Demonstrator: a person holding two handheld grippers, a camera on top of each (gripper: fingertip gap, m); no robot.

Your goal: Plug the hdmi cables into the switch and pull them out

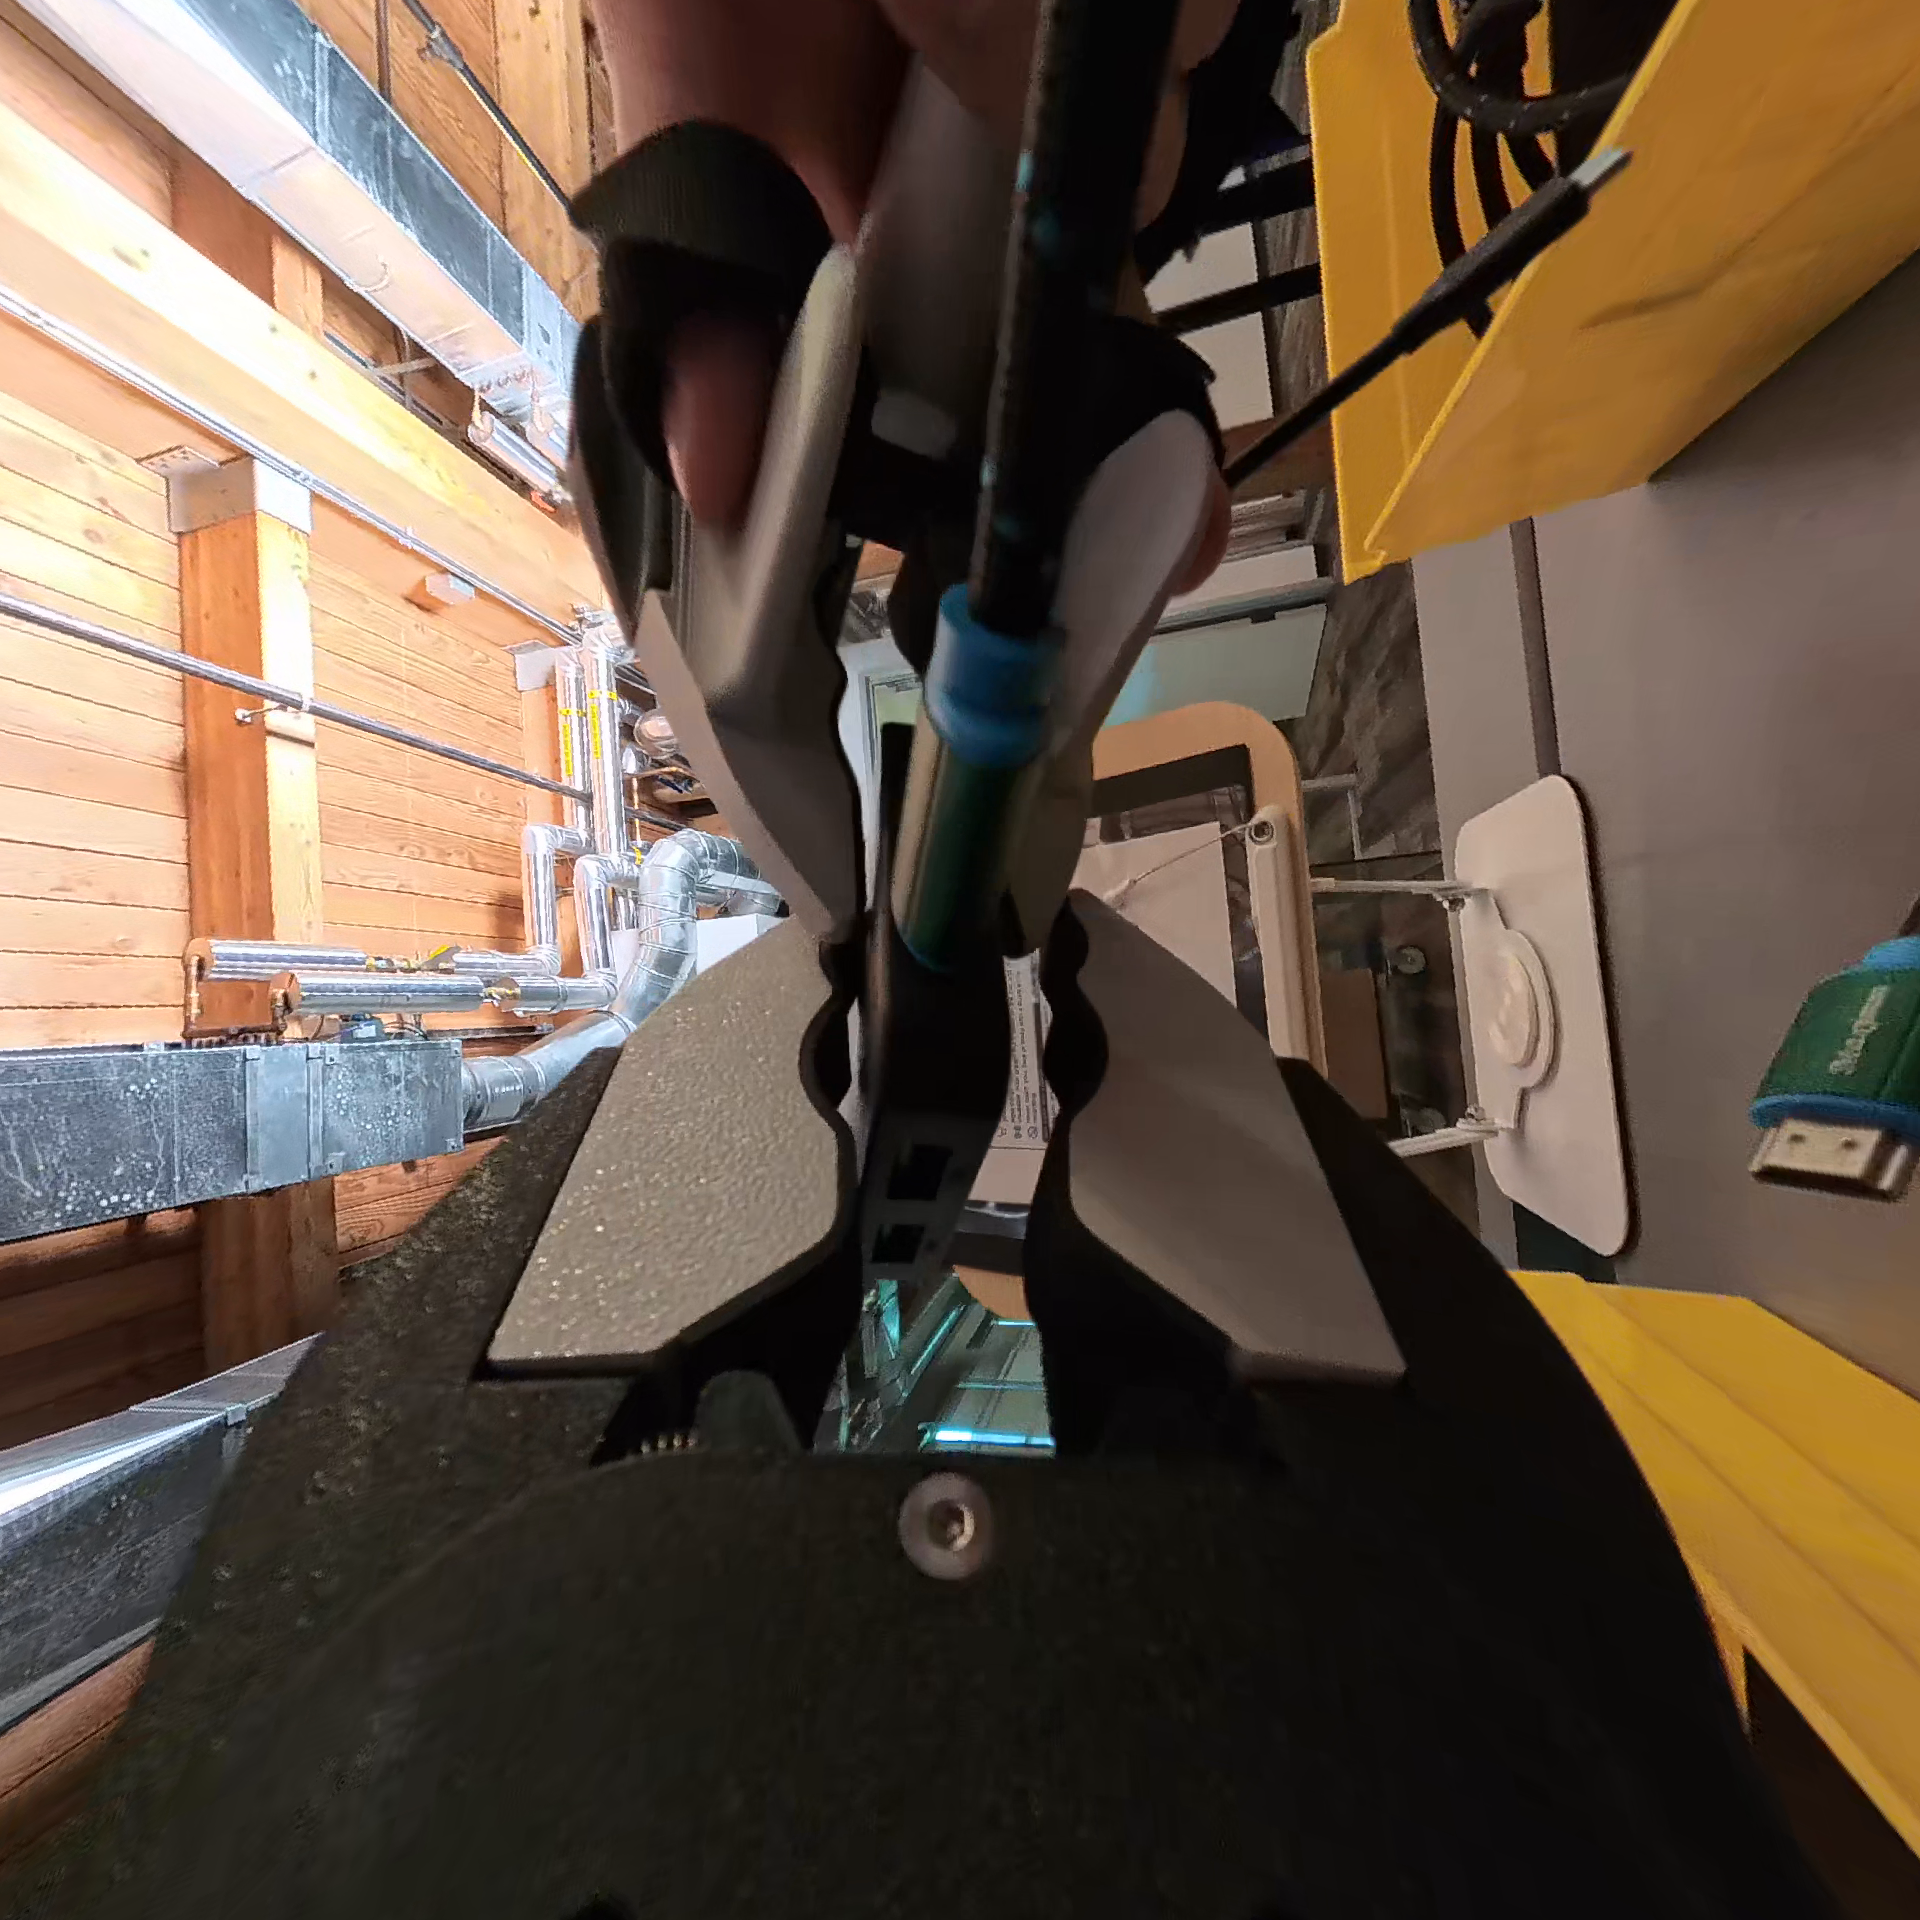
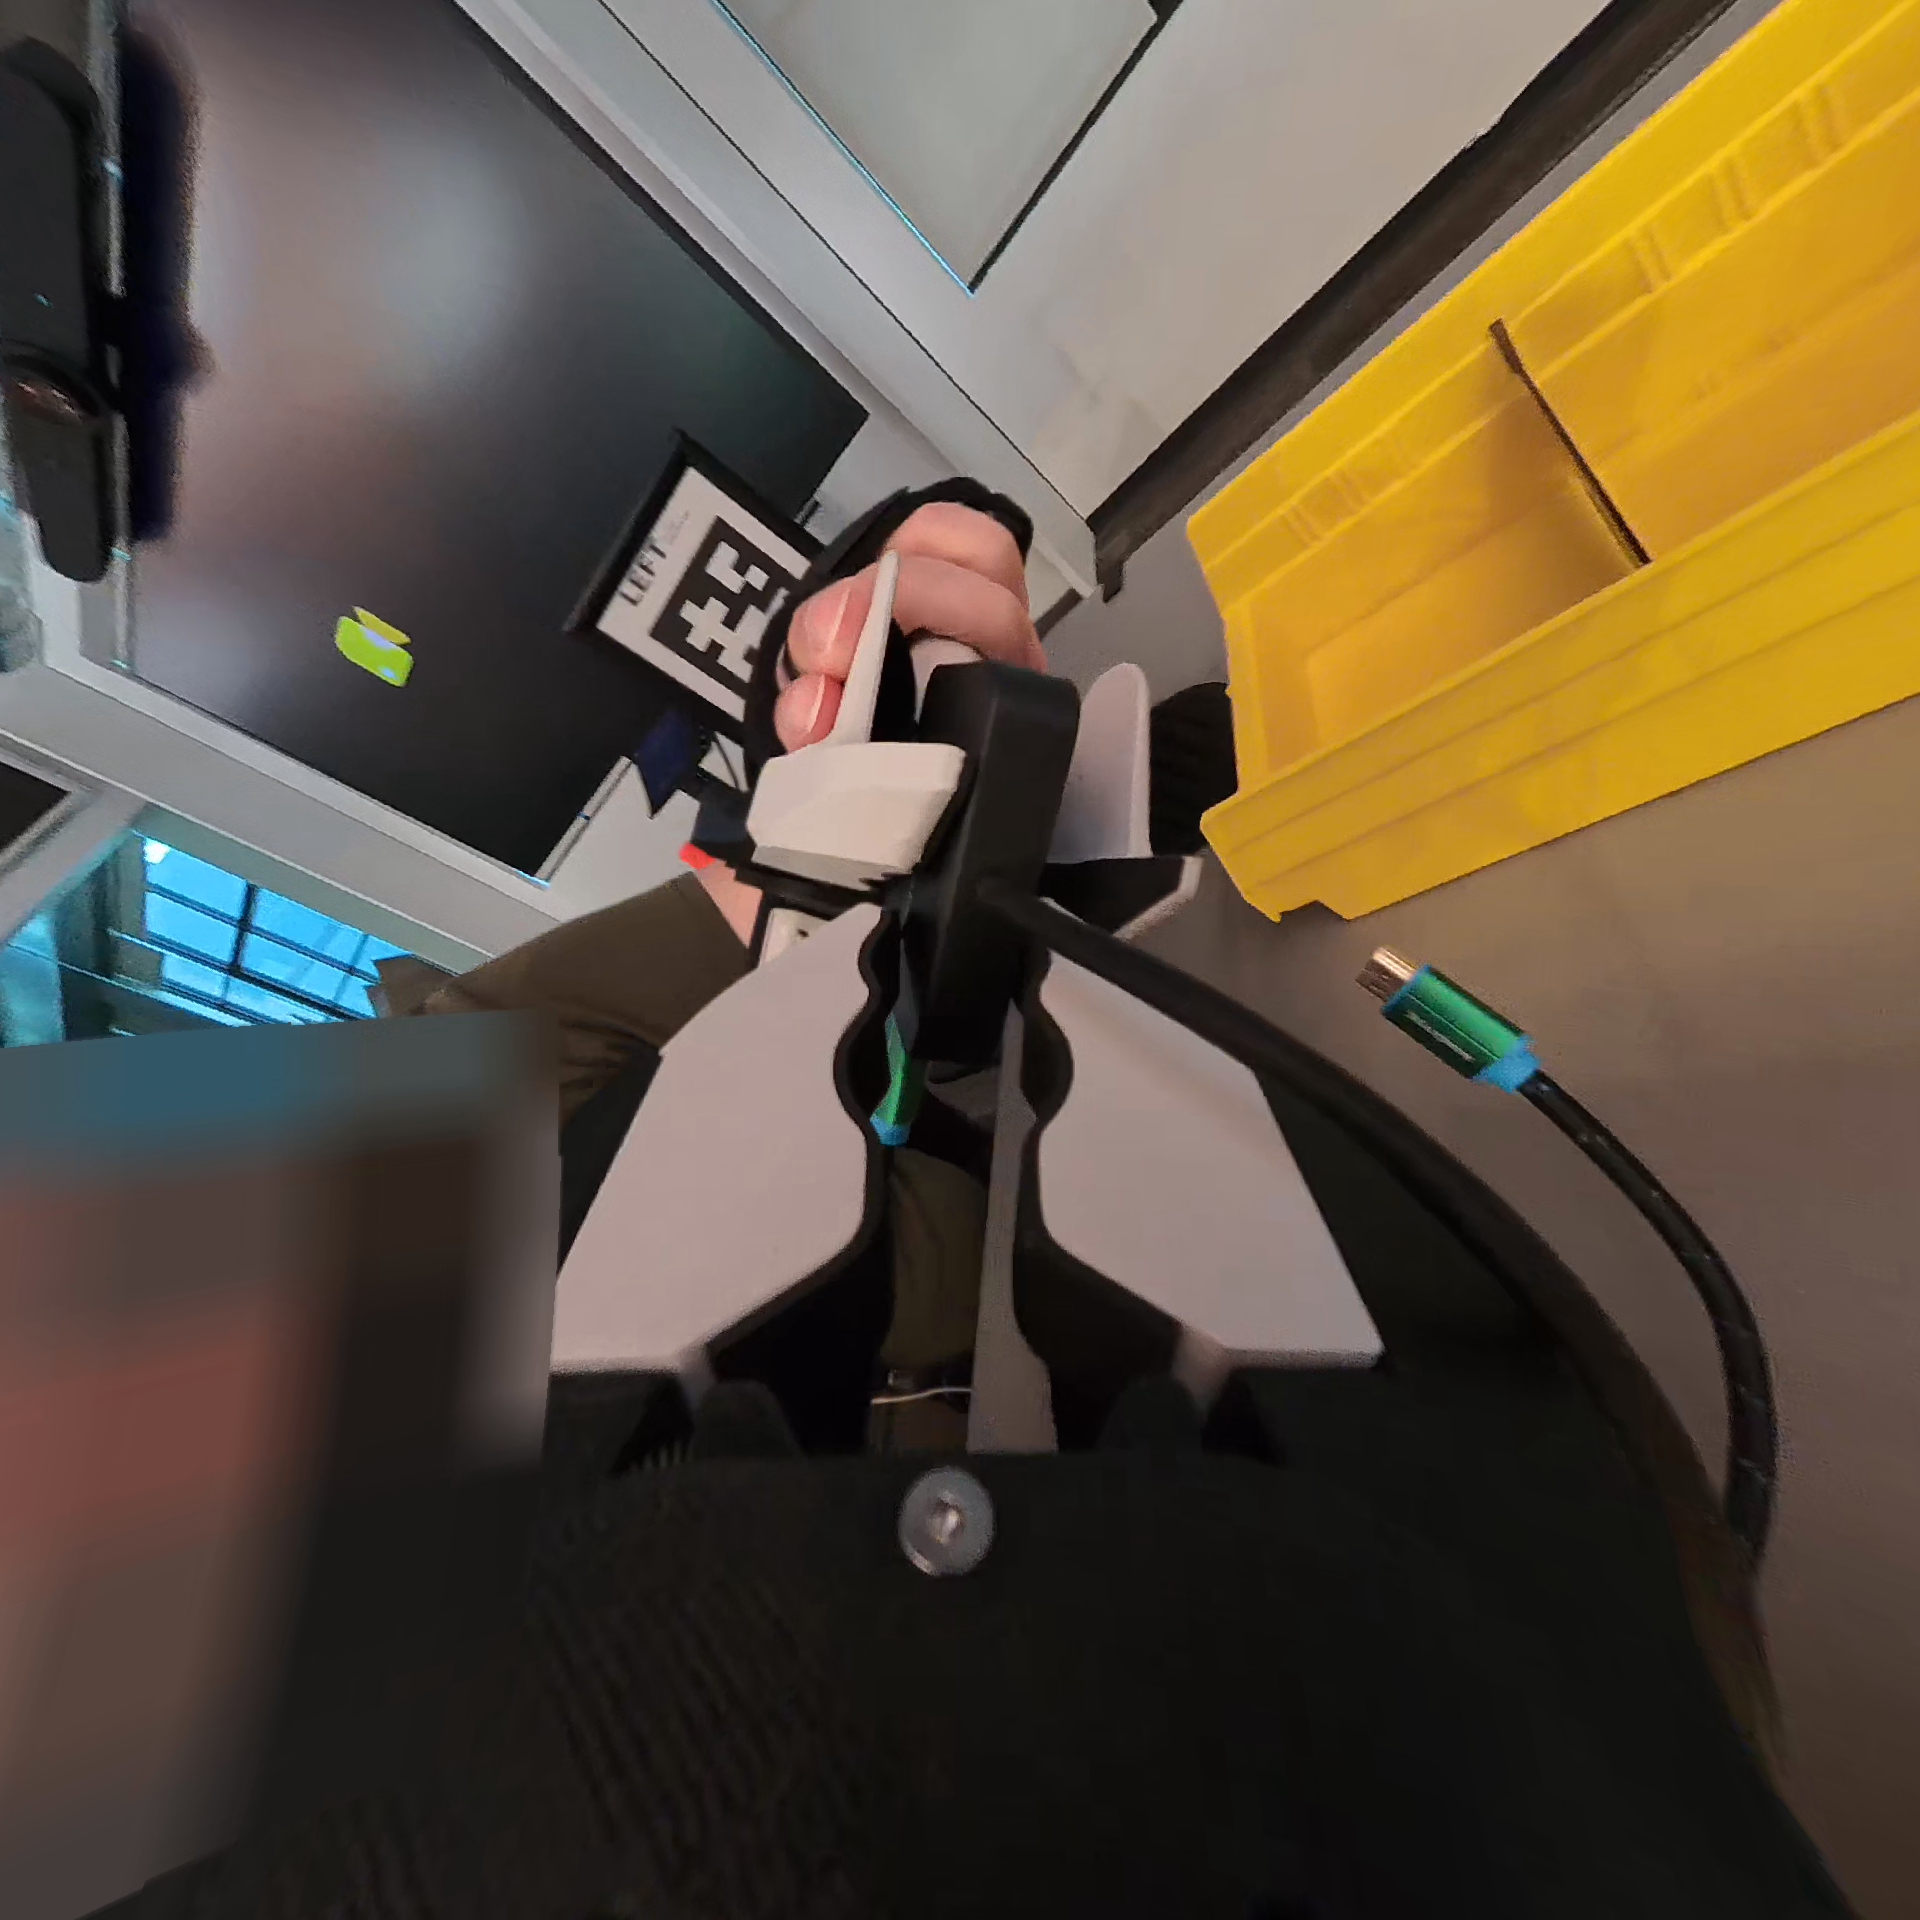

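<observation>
The left claw (image 1: 940, 997) is clamped on the black HDMI switch (image 1: 914, 1091), held edge-on. The right claw (image 2: 940, 1023) grips a green HDMI plug (image 2: 894, 1081) — long axis pointing straight into the switch. A second HDMI plug (image 2: 1439, 1023) lies loose on the grey desk (image 2: 1662, 935), right, near the yellow bin (image 2: 1558, 644).

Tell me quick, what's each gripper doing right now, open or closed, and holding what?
Left gripper: closed on the flat black HDMI switch box.
Right gripper: closed on the green metal HDMI plug.

Lettered marker card (image 2: 707, 608), plug branding (image 1: 1855, 1049)
</observation>
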